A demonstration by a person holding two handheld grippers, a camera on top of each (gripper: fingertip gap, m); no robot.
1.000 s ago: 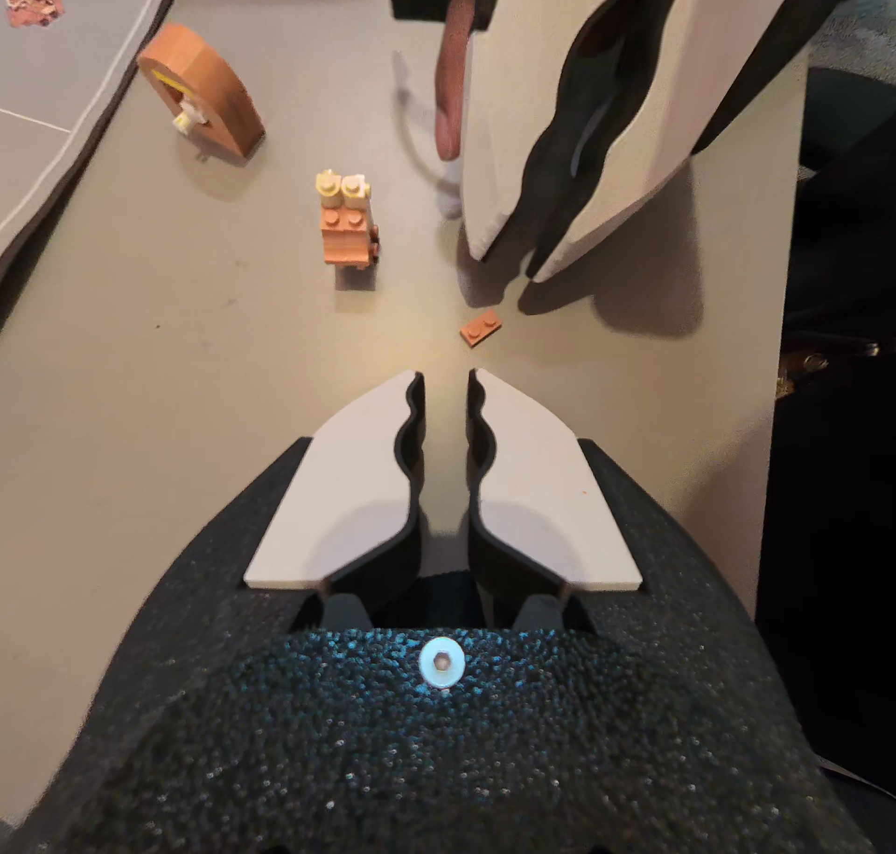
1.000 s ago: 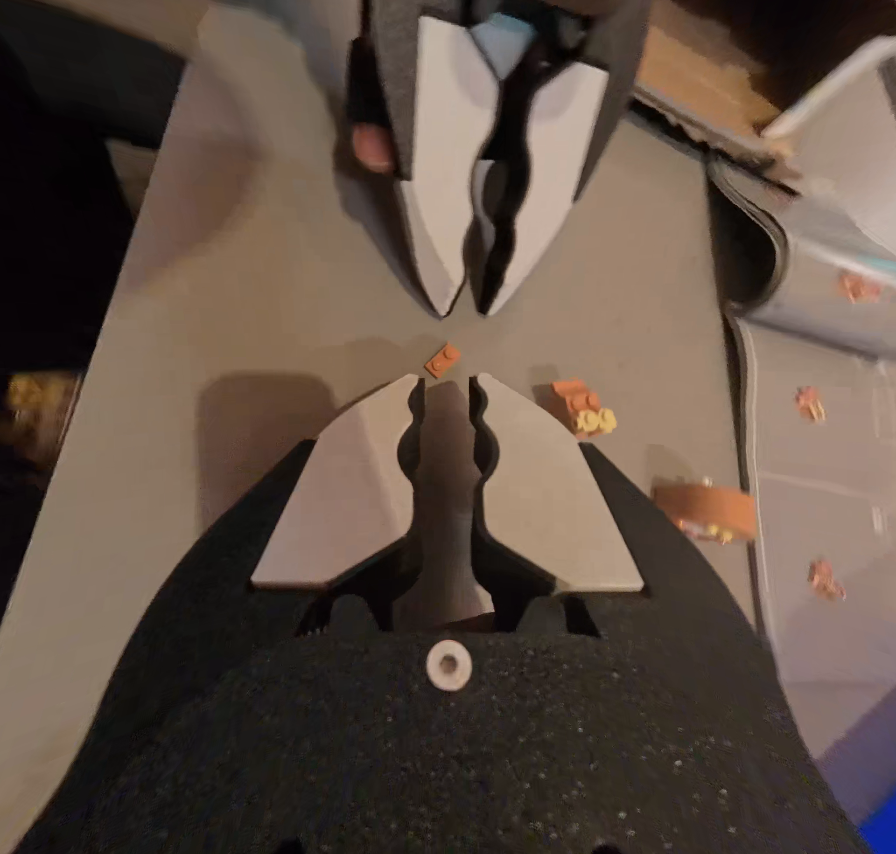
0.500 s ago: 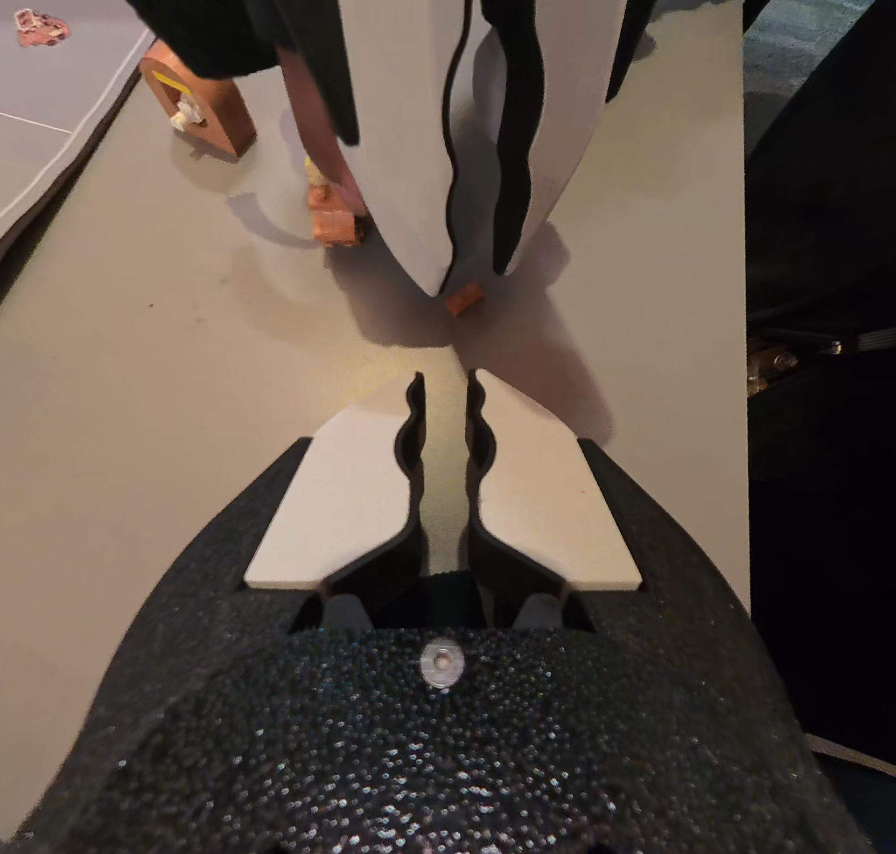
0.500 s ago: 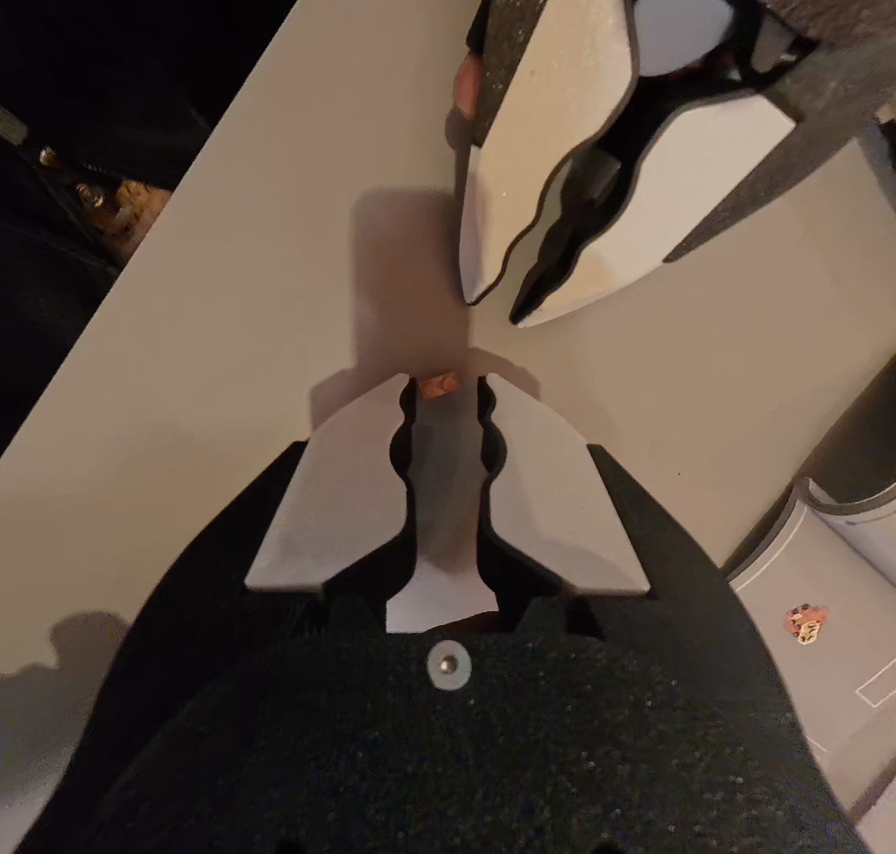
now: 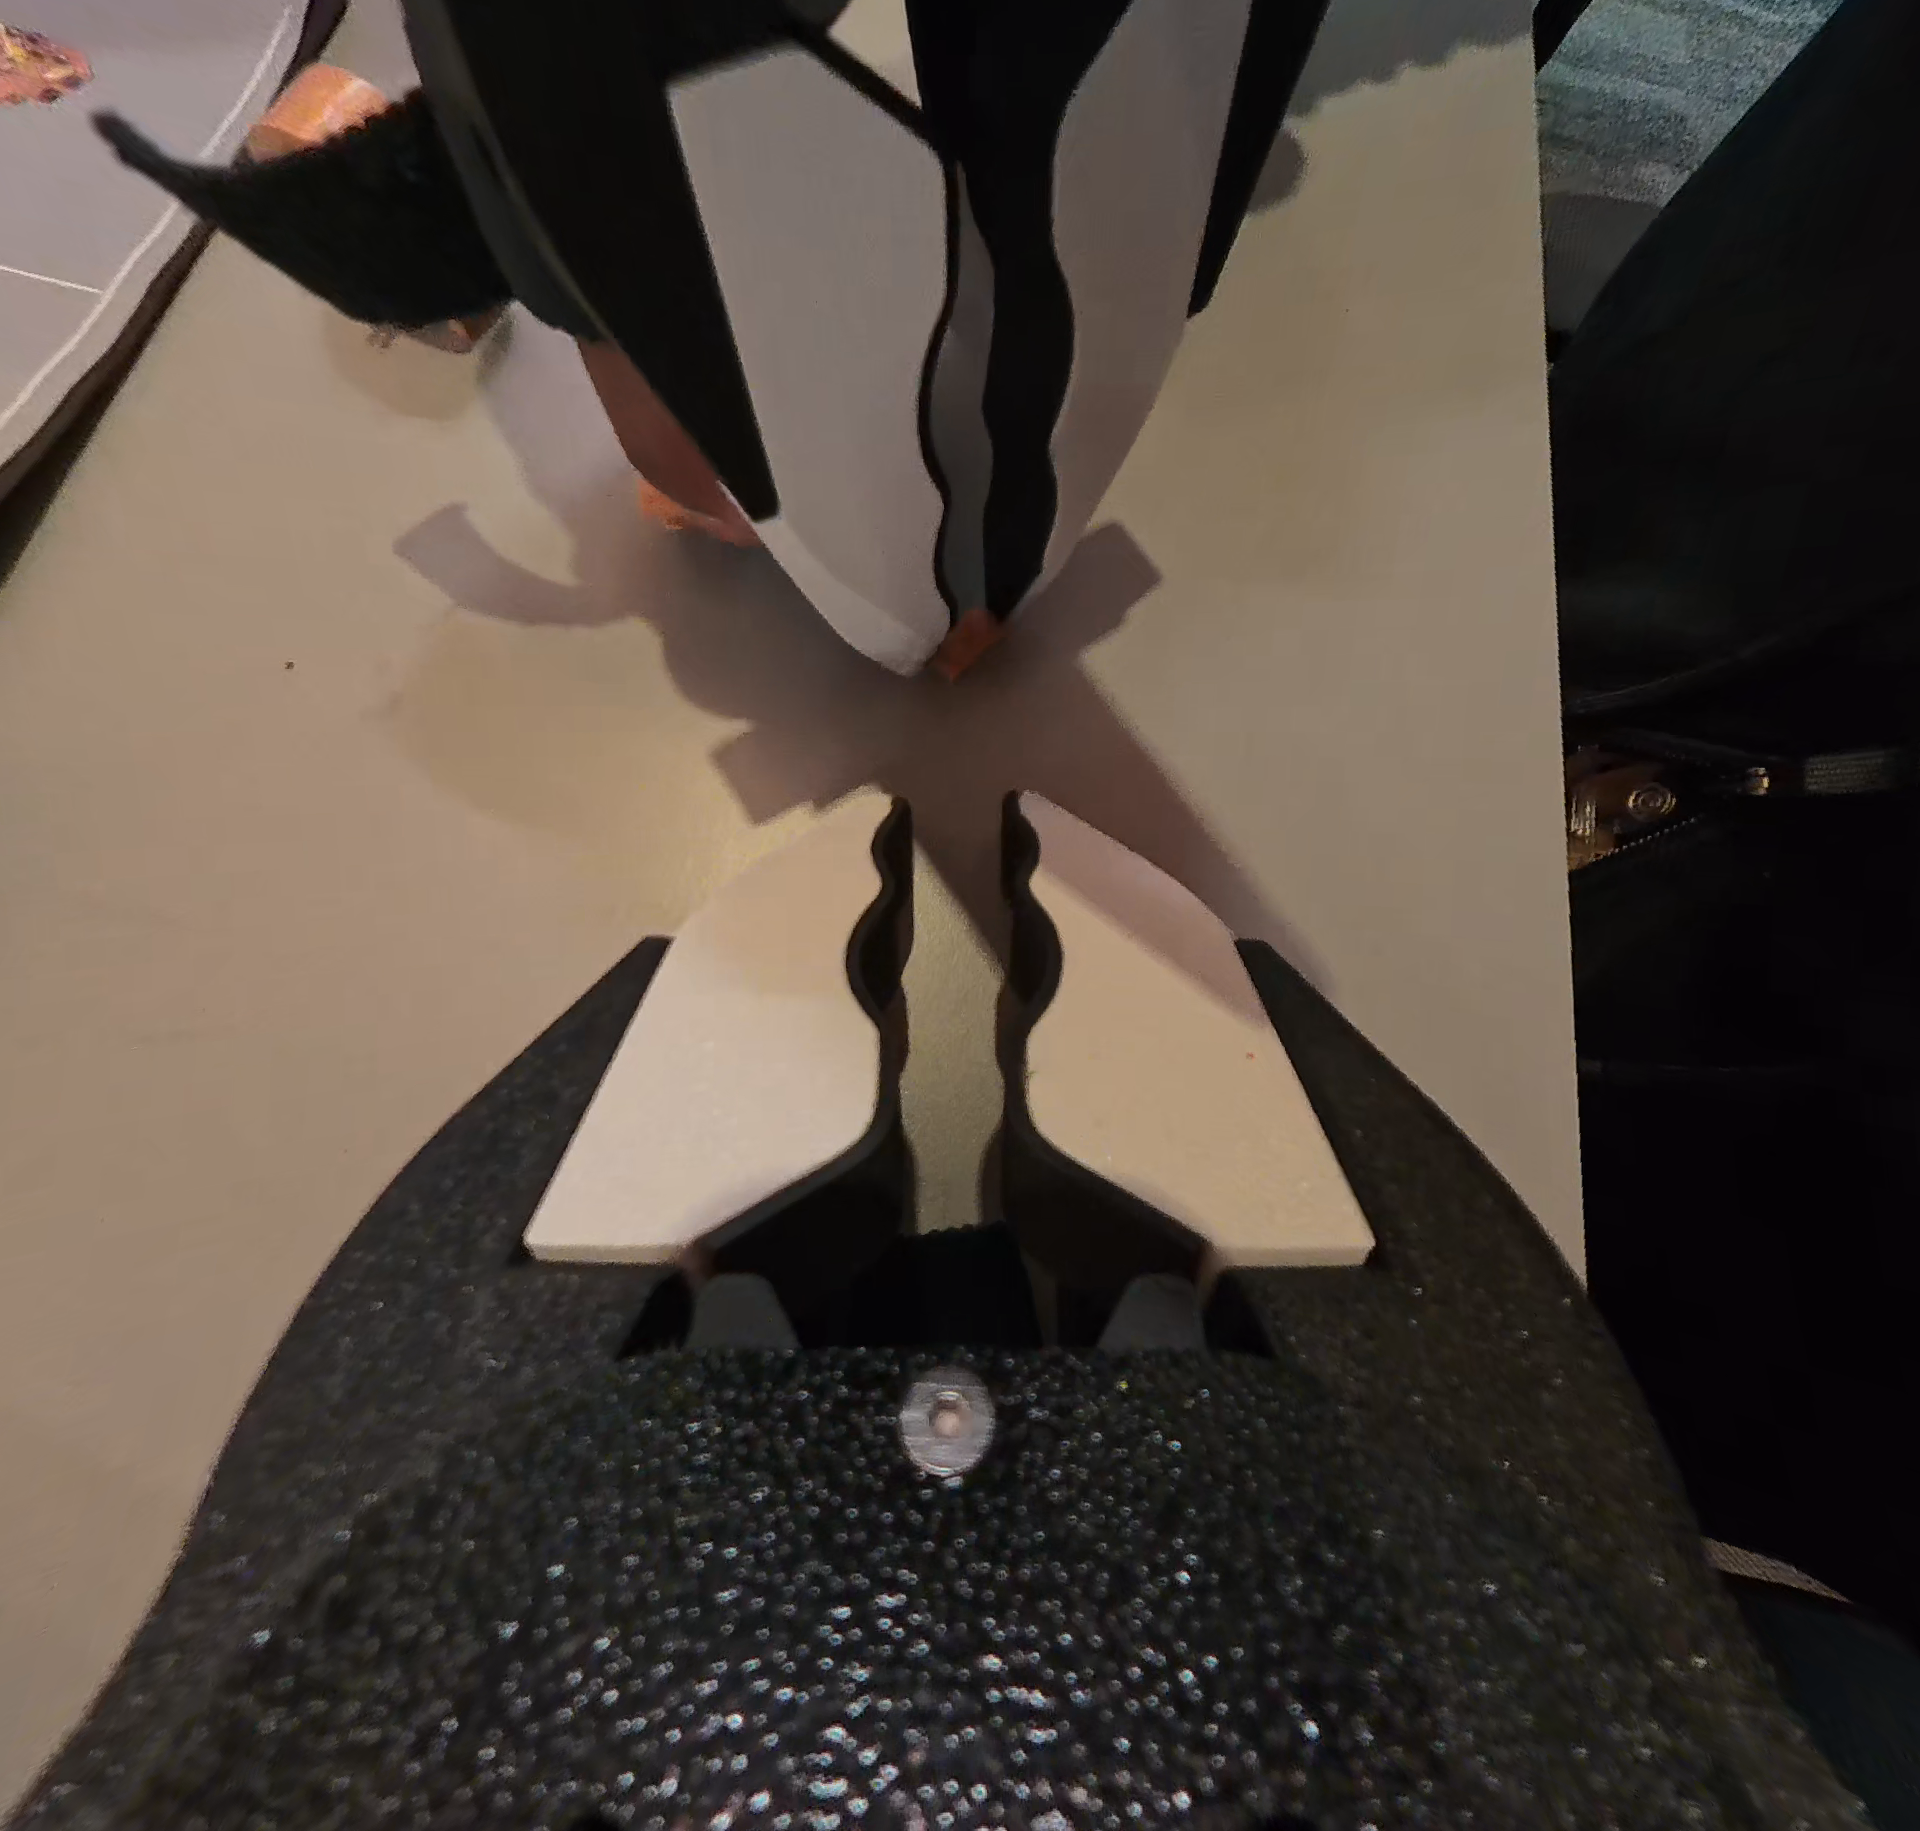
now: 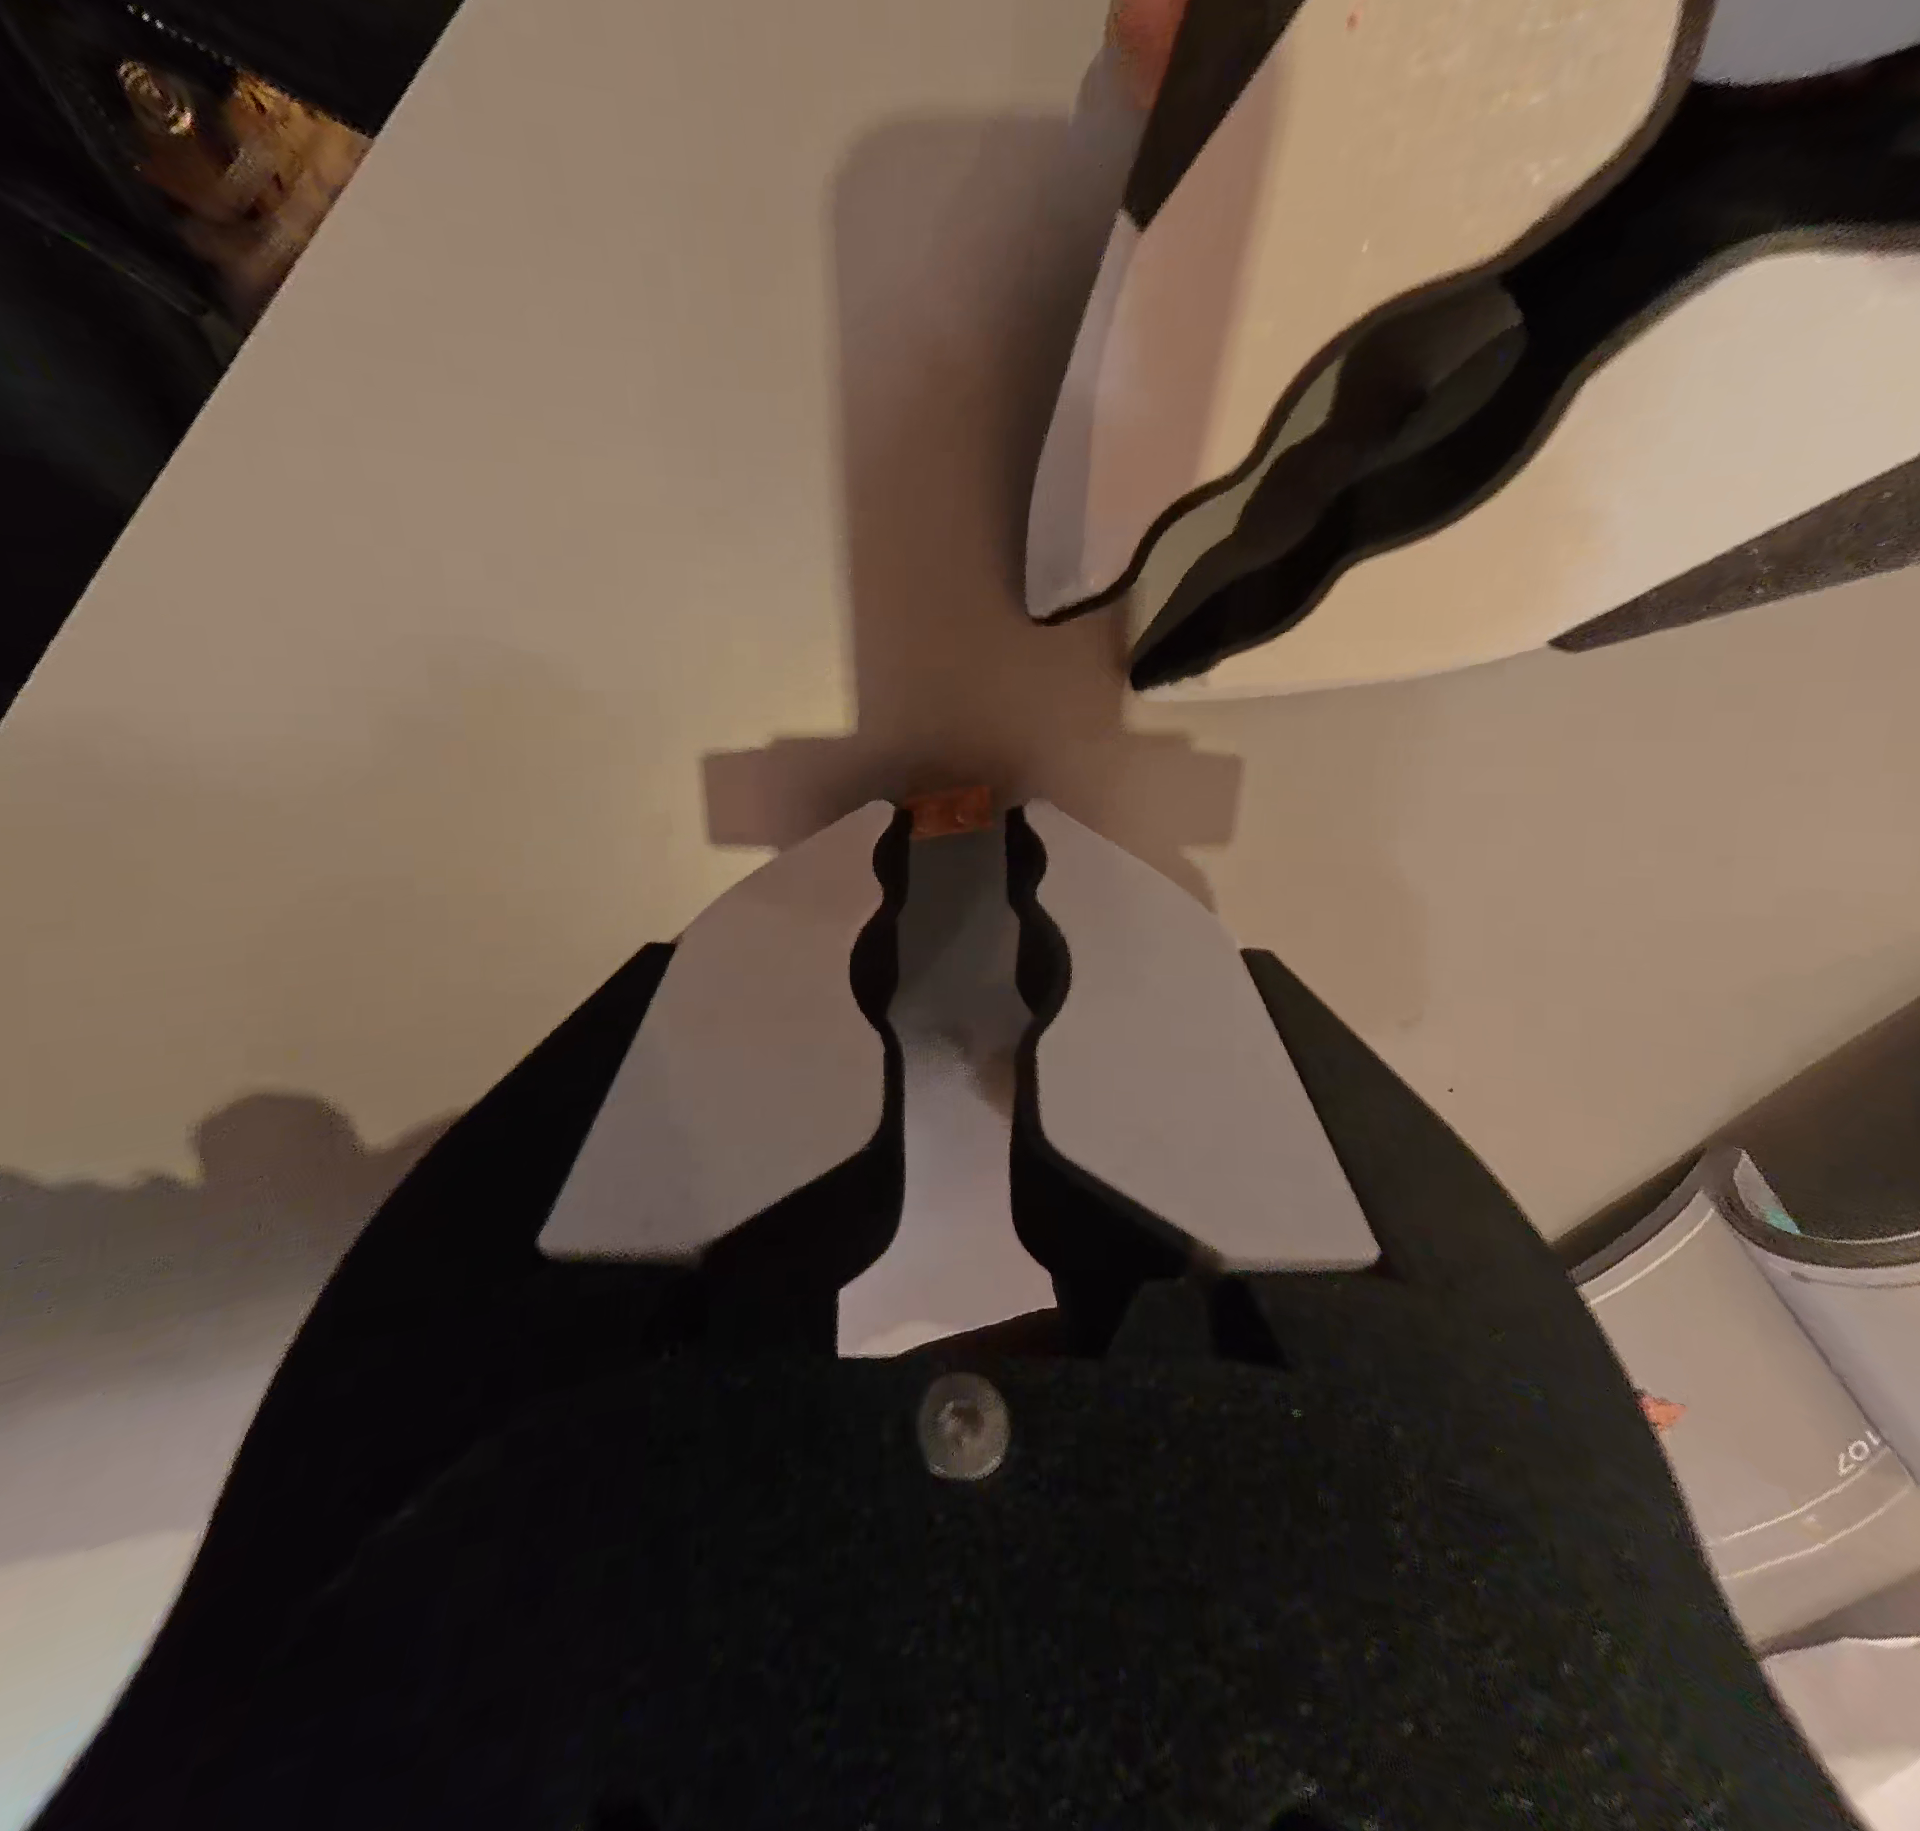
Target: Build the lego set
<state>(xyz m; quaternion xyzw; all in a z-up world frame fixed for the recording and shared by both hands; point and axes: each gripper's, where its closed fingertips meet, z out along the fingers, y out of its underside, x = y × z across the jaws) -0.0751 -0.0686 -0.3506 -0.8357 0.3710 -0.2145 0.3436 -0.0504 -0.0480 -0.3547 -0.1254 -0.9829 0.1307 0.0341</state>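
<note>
Just a small orange brick between right hand-held gripper fingertips.

We see a pale beige table; at its far left edge lies a grey mat with white lines, bearing a small reddish brick cluster; beside the mat sits a rounded brown block, partly hidden; off the table's right edge hangs dark fabric with a brass fitting; rolled grey mats lie nearby.
</note>
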